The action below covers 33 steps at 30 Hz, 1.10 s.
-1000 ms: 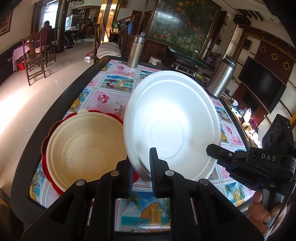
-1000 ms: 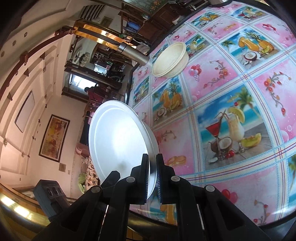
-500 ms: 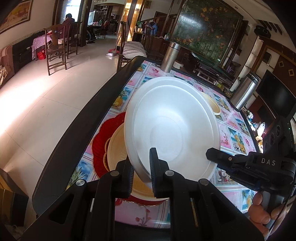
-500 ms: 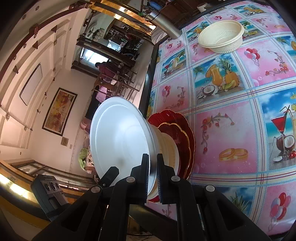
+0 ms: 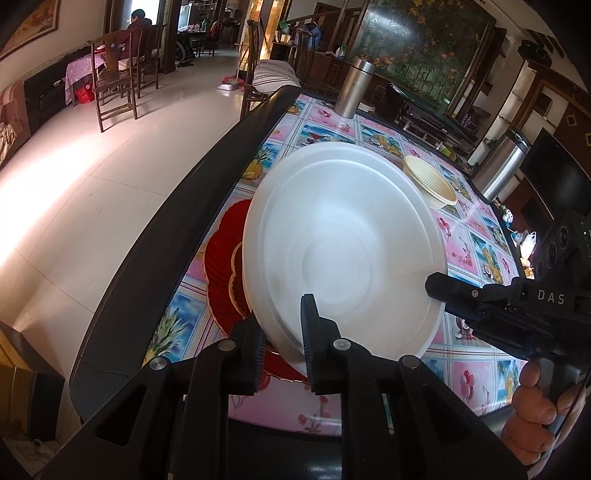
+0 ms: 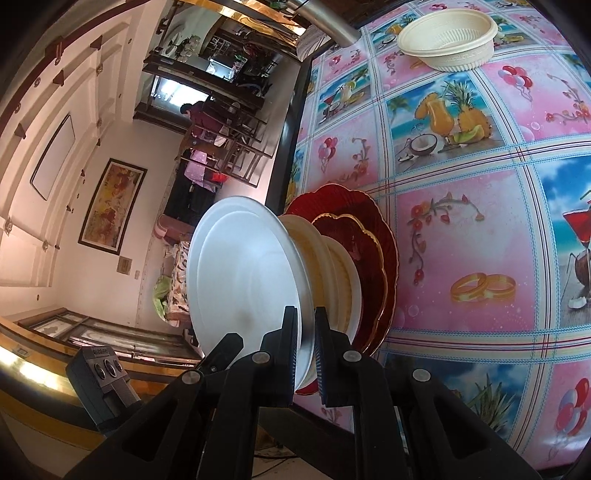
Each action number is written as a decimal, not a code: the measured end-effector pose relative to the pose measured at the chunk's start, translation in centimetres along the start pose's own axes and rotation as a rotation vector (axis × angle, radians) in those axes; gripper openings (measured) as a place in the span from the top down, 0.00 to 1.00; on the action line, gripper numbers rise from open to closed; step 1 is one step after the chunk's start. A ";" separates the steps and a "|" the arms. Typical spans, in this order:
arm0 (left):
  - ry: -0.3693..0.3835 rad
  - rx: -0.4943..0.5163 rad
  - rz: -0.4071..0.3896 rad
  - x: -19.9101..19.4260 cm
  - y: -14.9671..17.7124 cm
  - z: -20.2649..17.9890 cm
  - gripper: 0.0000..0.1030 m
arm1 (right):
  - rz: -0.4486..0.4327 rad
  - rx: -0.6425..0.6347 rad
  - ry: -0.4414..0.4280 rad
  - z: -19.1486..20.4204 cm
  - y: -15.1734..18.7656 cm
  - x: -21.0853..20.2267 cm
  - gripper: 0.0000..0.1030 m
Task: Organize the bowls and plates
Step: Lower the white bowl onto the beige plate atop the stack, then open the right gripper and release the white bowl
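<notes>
Carried across the worktop [image 6: 480, 206] since a second ago: white plate [image 5: 343, 251], pinched at opposite rim edges by left gripper [image 5: 282, 343] and right gripper [image 6: 304, 354], now hovering tilted over the stack of cream bowl [image 6: 332, 273] on red scalloped plates [image 6: 373, 254] near the worktop's edge. Left jaws just eased a little wider, rim between them; right jaws clamped on the rim. Step in hand: stacking. Next, likely: level, lower onto the bowl, release both; second cream bowl [image 6: 447, 35] waiting far off.
</notes>
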<state>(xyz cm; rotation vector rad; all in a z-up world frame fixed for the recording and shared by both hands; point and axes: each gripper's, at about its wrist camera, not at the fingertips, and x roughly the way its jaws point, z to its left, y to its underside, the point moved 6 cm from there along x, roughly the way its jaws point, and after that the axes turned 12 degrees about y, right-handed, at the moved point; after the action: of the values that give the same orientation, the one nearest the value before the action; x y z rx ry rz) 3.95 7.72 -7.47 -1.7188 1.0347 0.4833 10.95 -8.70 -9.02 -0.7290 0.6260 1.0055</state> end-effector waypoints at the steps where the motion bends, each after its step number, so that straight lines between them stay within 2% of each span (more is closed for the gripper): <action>1: -0.001 -0.002 0.002 0.0 0.0 0.1 0.86 | -0.003 -0.002 0.001 0.0 0.0 -0.1 0.91; 16: -0.072 0.052 0.041 0.3 0.3 0.6 0.81 | -0.030 -0.009 0.019 0.2 -0.4 -0.4 0.92; 17: -0.073 0.051 0.043 0.2 0.4 0.7 0.79 | -0.032 -0.009 0.020 0.1 -0.4 -0.4 0.92; 19: -0.083 0.052 0.043 0.2 0.3 0.9 0.69 | -0.039 -0.006 0.028 -0.1 -0.5 -0.4 0.93; 21: -0.090 0.060 0.044 0.3 0.3 1.0 0.65 | -0.039 -0.004 0.029 -0.2 -0.5 -0.4 0.95; 23: -0.100 0.070 0.050 0.5 0.2 1.0 0.65 | -0.040 -0.005 0.032 -0.2 -0.5 -0.4 0.95; 26: -0.164 0.127 0.044 0.2 -0.2 0.7 0.65 | -0.034 -0.005 0.027 -0.2 -0.5 -0.4 0.95; 31: -0.311 0.281 0.040 -0.2 -0.7 -0.4 0.65 | -0.035 -0.005 0.024 -0.3 -0.4 -0.6 0.95; 33: -0.368 0.351 0.053 -0.1 -0.6 -0.8 0.60 | -0.032 0.001 0.022 -0.5 -0.4 -0.5 0.94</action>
<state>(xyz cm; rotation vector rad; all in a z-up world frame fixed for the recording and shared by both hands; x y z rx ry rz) 4.25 7.04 -6.79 -1.2382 0.8413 0.5875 11.07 -9.48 -8.79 -0.7485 0.6323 0.9690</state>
